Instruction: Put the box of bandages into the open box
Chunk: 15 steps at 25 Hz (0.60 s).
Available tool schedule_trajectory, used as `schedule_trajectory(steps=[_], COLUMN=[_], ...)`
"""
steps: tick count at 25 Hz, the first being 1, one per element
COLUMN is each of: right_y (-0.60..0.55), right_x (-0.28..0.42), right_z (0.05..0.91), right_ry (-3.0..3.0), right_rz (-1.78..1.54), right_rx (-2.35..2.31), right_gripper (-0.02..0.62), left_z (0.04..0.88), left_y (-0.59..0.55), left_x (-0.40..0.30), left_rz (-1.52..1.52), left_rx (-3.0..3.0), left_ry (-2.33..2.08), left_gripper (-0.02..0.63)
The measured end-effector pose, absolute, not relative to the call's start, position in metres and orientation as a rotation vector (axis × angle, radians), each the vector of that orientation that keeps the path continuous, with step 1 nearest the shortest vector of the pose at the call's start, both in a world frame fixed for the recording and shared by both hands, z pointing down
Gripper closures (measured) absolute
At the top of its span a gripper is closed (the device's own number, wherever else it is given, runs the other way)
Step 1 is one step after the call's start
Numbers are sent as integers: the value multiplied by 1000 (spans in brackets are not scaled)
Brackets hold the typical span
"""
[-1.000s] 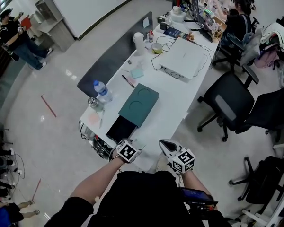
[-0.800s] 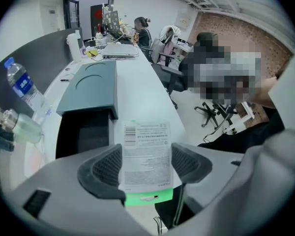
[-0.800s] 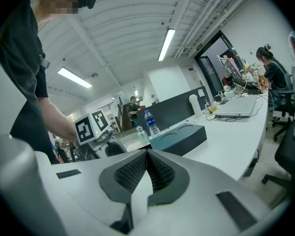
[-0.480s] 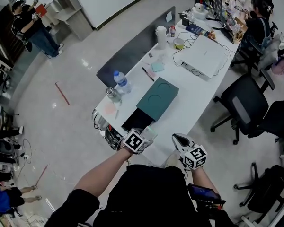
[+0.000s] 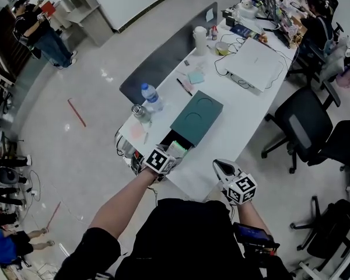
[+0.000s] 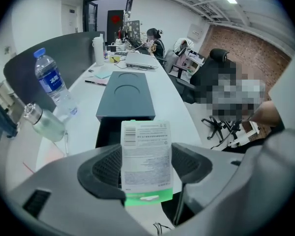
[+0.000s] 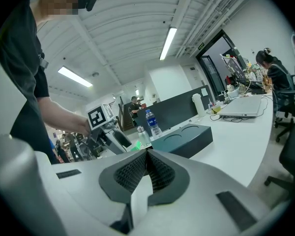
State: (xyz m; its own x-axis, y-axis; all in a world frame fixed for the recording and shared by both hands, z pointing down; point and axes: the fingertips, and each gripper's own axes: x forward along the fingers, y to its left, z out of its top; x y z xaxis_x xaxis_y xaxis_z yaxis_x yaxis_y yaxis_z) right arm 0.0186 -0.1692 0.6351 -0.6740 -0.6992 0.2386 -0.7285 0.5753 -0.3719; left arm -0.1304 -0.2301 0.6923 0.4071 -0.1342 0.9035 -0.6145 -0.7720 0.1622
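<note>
Our left hand-held gripper (image 6: 146, 163) grips the box of bandages (image 6: 146, 149), upright at lower centre of its view, just before the open box (image 6: 107, 132); transport is in hand, we judge; next we centre it over that box's mouth, then release; our right hand-held gripper (image 7: 146, 171) sits closed, empty.

One bandage box (image 6: 146, 156), one open box (image 6: 107, 132)

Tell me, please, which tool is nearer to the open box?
Left. The left tool hovers at the open box's near end, holding the bandages; the right tool hangs shut, farther off to its right.
</note>
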Motion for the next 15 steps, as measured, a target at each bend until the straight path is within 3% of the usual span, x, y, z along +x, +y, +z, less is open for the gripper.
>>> schedule_trajectory(steps=[15], right_y=[-176], right_x=[32], right_z=[644], right_ry=[-2662], right_rz=[744], right_rx=[1351], right_gripper=[568], left_z=[746], left_y=[-272], left_x=[-141], left_rz=[1438], left_rx=[2134], left_ry=[-632], left_gripper=[290])
